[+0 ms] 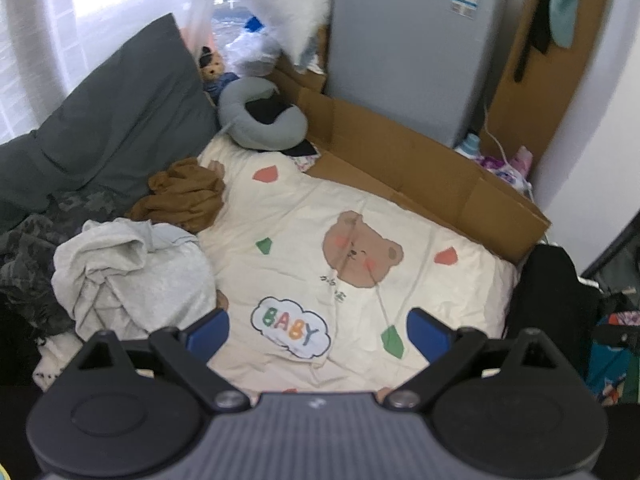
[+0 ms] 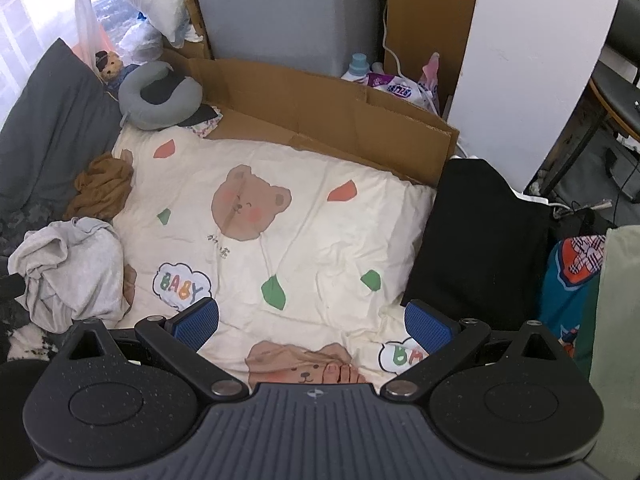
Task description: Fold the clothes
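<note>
Both grippers hover over the bed, empty, each with its blue-padded jaws spread wide. Between the fingers of the left gripper (image 1: 318, 330) lies the cream quilt (image 1: 360, 216), printed with a brown bear, a "BABY" cloud and small red and green shapes; under the right gripper (image 2: 312, 322) the same quilt (image 2: 320, 216) shows, and at its near edge a person's bare toes (image 2: 340, 372) rest on a second bear print.

At the quilt's left edge sits a crumpled light grey garment (image 1: 132, 276), bunched in a heap and just beside the left gripper's left finger. Beyond it, along the same edge towards the far corner, lies a crumpled brown garment (image 1: 184, 196), touching or nearly touching the grey one. A black garment (image 2: 480, 236) lies flat over the quilt's right edge, close to the right gripper's right finger.

A dark grey pillow (image 1: 120, 120) leans up behind the left-side clothes. At the far left corner a grey ring-shaped cushion (image 1: 260, 116) rests on the quilt, with a small teddy bear (image 1: 210, 66) behind it. Flattened cardboard (image 1: 400, 152) runs along the far edge, in front of a tall grey appliance (image 1: 412, 40).
</note>
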A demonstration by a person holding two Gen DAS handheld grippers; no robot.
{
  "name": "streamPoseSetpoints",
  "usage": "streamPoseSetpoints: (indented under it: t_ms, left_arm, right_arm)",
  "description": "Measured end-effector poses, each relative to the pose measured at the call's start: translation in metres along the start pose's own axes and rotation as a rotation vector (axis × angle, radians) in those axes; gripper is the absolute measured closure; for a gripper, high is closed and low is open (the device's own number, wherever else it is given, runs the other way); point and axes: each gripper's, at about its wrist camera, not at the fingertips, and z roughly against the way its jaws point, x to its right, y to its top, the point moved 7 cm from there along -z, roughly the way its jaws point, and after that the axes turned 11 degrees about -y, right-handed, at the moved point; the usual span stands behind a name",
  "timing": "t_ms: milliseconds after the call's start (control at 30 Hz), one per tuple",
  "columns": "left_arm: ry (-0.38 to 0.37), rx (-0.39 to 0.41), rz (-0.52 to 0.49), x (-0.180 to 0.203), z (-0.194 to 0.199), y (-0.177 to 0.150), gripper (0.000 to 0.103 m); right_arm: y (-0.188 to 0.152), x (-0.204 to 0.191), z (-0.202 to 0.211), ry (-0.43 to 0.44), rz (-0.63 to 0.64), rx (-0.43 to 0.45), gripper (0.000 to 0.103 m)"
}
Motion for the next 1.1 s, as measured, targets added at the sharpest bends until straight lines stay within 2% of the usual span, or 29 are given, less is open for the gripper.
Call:
streamPoseSetpoints:
  t_ms: [367,567,667,900,1100]
  left_arm:
    - [0.058,0.031,0.049,-0.049,0.005,0.013,0.006]
    - [0.097,0.066,0.104,-0.093,0.011,0.018,0.007]
    - [0.092,0.104,0.154,-0.116,0.015,0.021,0.009]
    - [0.129,0.175,0.204,-0.158,0.021,0.026,0.01]
    - [0.153,0.217,0.218,-0.186,0.015,0.027,0.016]
  right_arm:
    - [0.033,-0.024,-0.007,0.02,0.046,0.014,0.001]
    - [0.053,-0.04,-0.01,0.058,0.069,0.022,0.001]
    - [0.066,-0.048,-0.014,0.072,0.082,0.039,0.001]
    - [0.088,-0.069,-0.031,0.14,0.106,0.058,0.001]
    - [0.099,-0.092,-0.046,0.224,0.14,0.074,0.001]
